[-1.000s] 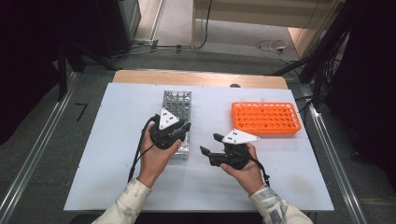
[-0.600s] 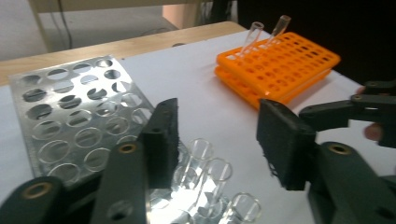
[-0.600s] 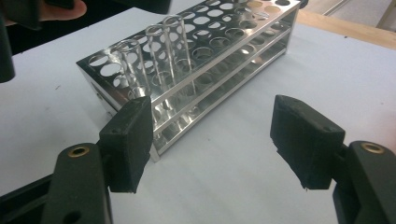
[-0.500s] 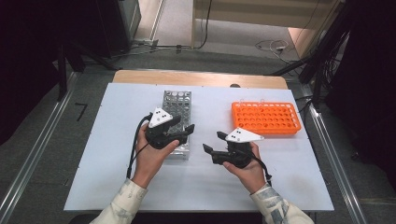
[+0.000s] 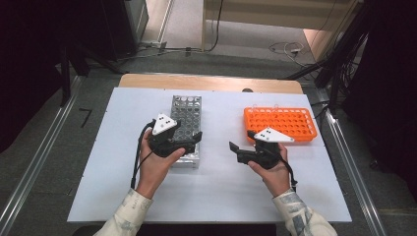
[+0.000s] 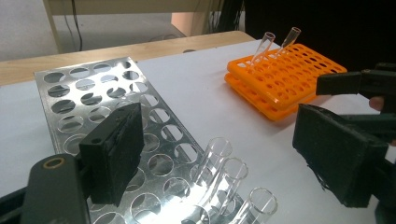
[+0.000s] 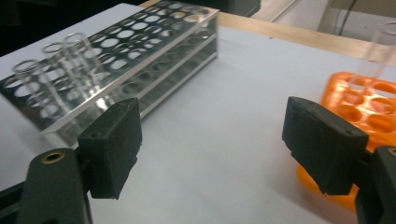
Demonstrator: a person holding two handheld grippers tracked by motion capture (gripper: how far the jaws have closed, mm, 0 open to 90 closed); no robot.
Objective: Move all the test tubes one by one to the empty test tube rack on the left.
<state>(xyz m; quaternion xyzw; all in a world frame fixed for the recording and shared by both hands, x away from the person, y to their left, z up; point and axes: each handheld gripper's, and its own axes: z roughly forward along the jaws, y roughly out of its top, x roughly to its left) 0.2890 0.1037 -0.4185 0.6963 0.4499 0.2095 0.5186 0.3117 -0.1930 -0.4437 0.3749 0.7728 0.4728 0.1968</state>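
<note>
A shiny metal rack [image 5: 186,114] stands left of centre on the white table. Three clear glass tubes [image 6: 225,164] stand in holes at its near end. My left gripper [image 5: 194,139] hovers over that end. Its jaws have just been opening and now stand open, with the tubes below and between them, untouched. An orange rack [image 5: 281,123] lies at the right, with two small clear tubes [image 6: 269,41] leaning at its far edge. My right gripper [image 5: 242,141] points left between the racks. Its jaws have just been opening too and are open, with nothing between them.
The table's wooden back edge [image 5: 211,81] runs behind both racks. Bare white tabletop [image 5: 221,187] lies in front of the hands and between the racks. Metal rails [image 5: 344,147] flank the table. In the left gripper view, the right gripper [image 6: 359,83] shows at the far right.
The left gripper's jaws have spread apart over the metal rack's near end. The right gripper has shifted a little to the right, toward the orange rack.
</note>
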